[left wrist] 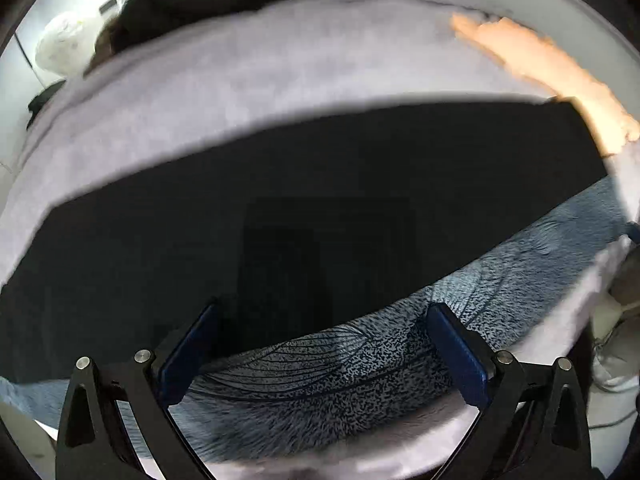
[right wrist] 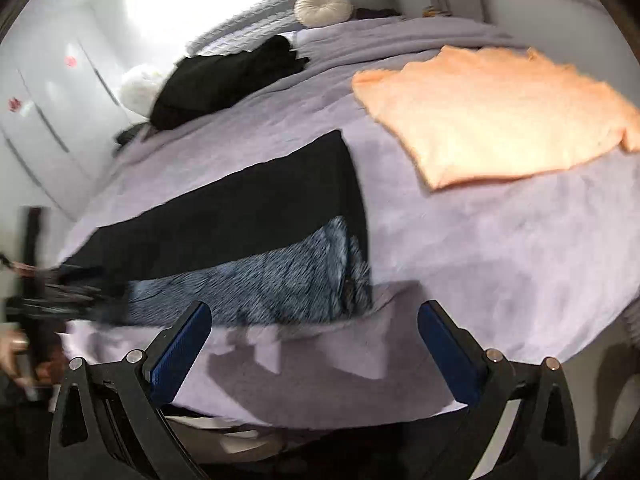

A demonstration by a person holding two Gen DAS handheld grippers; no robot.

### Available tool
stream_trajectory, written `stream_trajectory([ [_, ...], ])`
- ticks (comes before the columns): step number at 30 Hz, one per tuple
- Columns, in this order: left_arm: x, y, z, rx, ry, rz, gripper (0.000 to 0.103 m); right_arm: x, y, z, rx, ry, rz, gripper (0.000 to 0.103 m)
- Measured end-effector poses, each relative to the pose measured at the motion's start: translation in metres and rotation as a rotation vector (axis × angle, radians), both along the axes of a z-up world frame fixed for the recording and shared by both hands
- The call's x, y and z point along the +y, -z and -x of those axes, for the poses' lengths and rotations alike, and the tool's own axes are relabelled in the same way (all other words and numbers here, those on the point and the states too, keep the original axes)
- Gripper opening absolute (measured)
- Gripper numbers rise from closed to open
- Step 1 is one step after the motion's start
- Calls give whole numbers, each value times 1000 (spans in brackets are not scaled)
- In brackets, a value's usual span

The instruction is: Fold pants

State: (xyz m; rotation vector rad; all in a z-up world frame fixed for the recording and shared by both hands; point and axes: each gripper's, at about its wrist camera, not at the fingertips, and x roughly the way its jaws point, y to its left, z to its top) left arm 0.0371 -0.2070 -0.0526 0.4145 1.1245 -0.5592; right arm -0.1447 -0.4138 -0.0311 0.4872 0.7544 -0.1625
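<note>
A: While both tools hang above the near edge of the bed (right wrist: 500, 248), log the state. Left gripper (left wrist: 320, 344): jaws spread wide, nothing between the blue pads (left wrist: 188, 356). Right gripper (right wrist: 314, 344): same, spread wide and empty.

B: Agreed. Where are the pants (right wrist: 240, 216)?

A: Flat on the lilac cover, near-left part of the bed in the right wrist view, lying lengthwise left to right. The black layer sits on the far side; a blue patterned layer (right wrist: 260, 280) shows along the near side. I cannot tell whether that blue cloth is part of the garment or a separate piece beneath it.

B: Step in hand, as a judgement?

A: Probably choosing grasp points for a fold. To do it well: pinch one end at its two corners, one tool each, take all layers in the bite, lift level, and carry the end across so the edges line up. Blur makes exact hem positions uncertain.

B: Counts?

A: Pants: one. Grippers: two. Orange garment (right wrist: 492, 112), far right: one. Heap of dark clothes (right wrist: 224, 80), far left: one. Round cream cushion (right wrist: 323, 7) at the far end: one.
</note>
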Motion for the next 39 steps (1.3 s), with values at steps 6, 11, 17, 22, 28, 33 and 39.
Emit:
stream_trajectory([
  [6,30,-14,-5,13,-59,99,103,-5,26,-18,-55,-49,-137,103],
  [11,46,-17,-20,1,-164,141,103,1,4,-11,-50,-11,-9,103],
  [17,43,2,-30,-8,-181,63,103,-21,-19,-2,-98,17,55,103],
  [22,44,2,-35,7,-181,72,103,-39,23,-48,-19,-104,-172,98],
  [28,46,1,-29,7,-175,68,103,4,20,-73,-38,-309,-205,77],
  [33,44,3,-30,-2,-165,76,103,-13,39,-72,-39,-249,-271,75],
  [39,32,11,-29,-56,-169,29,103,-1,21,-71,-57,-270,-269,22],
])
